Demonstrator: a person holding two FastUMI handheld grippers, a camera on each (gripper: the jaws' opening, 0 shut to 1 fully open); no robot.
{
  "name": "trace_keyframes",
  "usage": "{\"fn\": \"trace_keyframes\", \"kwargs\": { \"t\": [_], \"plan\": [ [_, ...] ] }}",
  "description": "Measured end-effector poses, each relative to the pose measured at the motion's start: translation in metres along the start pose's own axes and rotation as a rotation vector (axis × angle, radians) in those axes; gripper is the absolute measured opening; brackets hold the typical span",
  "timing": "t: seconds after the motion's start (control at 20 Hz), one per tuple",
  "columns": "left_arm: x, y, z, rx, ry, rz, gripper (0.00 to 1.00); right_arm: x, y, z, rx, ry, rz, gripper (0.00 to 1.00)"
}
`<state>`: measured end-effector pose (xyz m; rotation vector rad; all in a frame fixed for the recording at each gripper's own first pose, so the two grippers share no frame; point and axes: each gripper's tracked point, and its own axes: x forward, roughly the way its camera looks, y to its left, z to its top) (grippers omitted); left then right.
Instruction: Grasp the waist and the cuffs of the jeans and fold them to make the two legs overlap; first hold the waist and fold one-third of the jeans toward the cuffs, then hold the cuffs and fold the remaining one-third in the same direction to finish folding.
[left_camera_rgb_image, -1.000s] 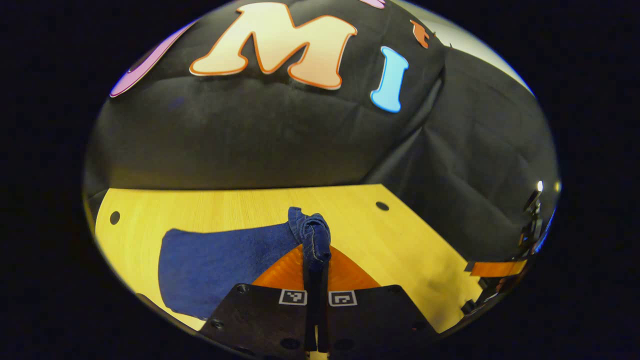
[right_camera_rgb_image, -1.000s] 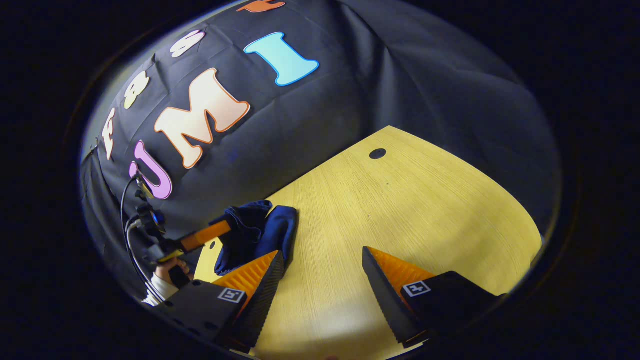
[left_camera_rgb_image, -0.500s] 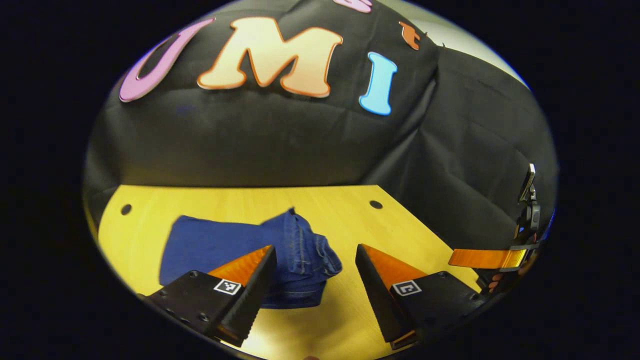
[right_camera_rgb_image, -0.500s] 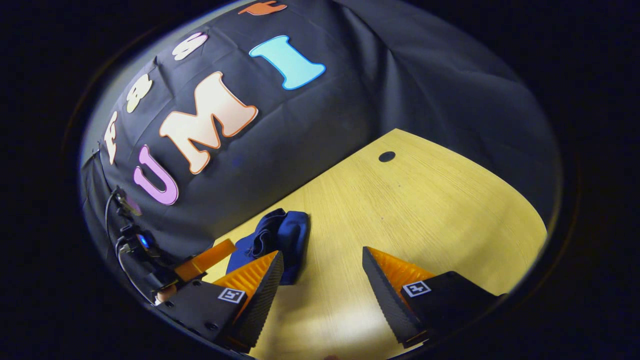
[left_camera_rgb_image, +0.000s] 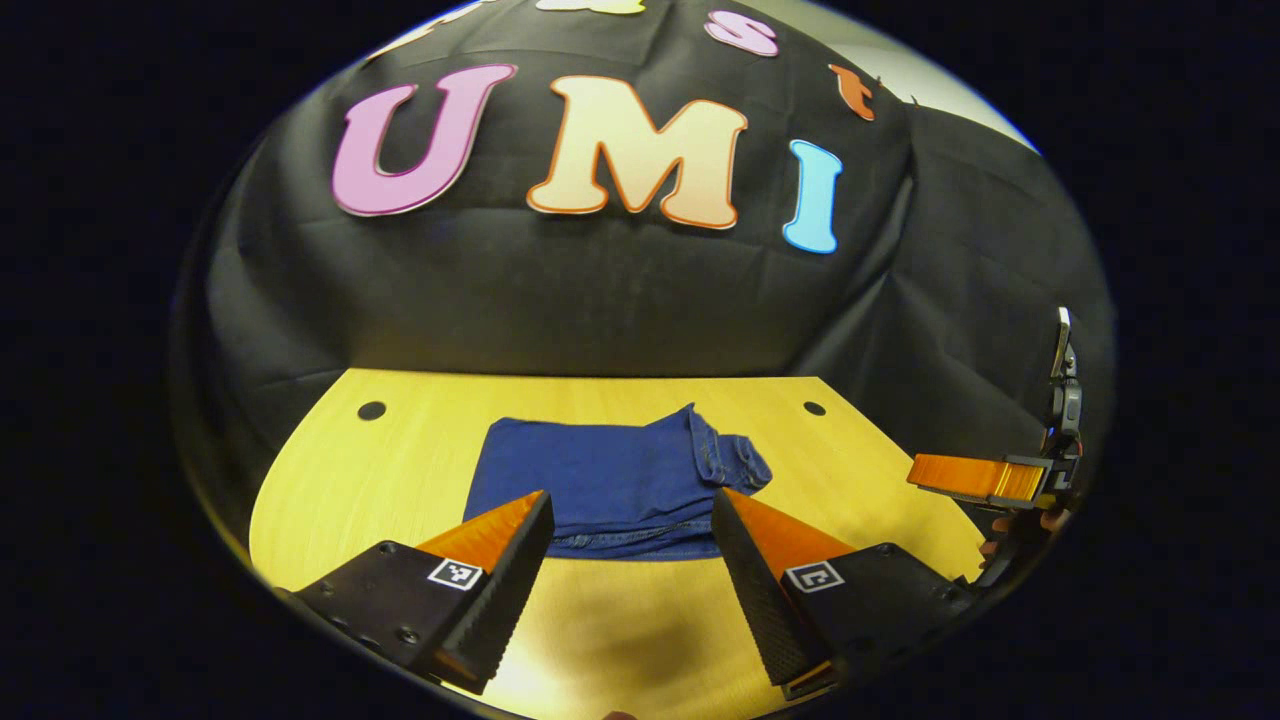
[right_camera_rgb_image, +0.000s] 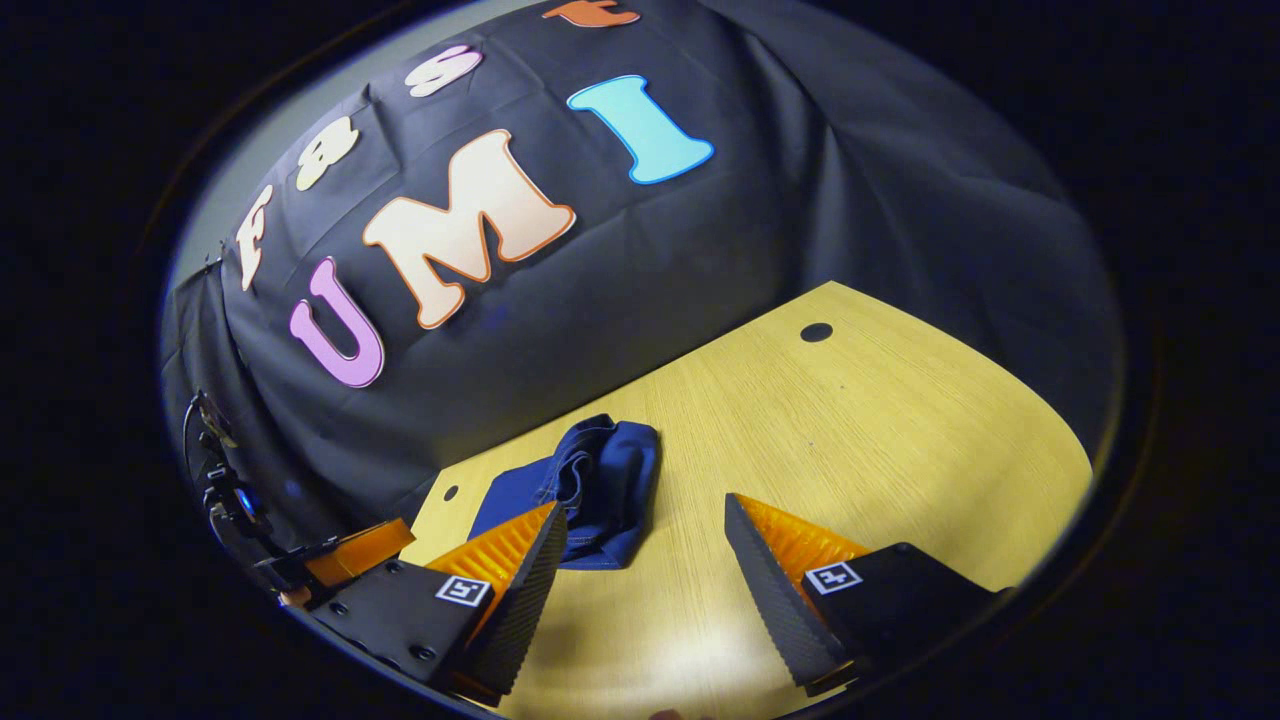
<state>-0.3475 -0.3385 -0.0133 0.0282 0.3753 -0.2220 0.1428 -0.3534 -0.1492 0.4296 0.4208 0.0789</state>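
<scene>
The folded dark blue denim jeans lie bunched near the back edge of the pale yellow wooden tabletop, while the left gripper and the right gripper both hover above it, spread wide and holding nothing.

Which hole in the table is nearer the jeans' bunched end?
In the left gripper view, the right hole; the jeans bunch on that side of the table.
</scene>
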Motion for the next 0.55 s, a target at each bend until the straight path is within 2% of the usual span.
{"fn": "trace_keyframes", "kwargs": {
  "t": [0.3, 0.55],
  "plan": [
    [-0.005, 0.02, -0.005, -0.014, 0.017, 0.012, 0.94, -0.012, 0.011, -0.004, -0.014, -0.01, -0.011, 0.98],
    [-0.007, 0.014, -0.002, 0.005, 0.005, -0.023, 0.94, -0.017, 0.013, 0.0, -0.018, -0.033, -0.032, 0.98]
  ]
}}
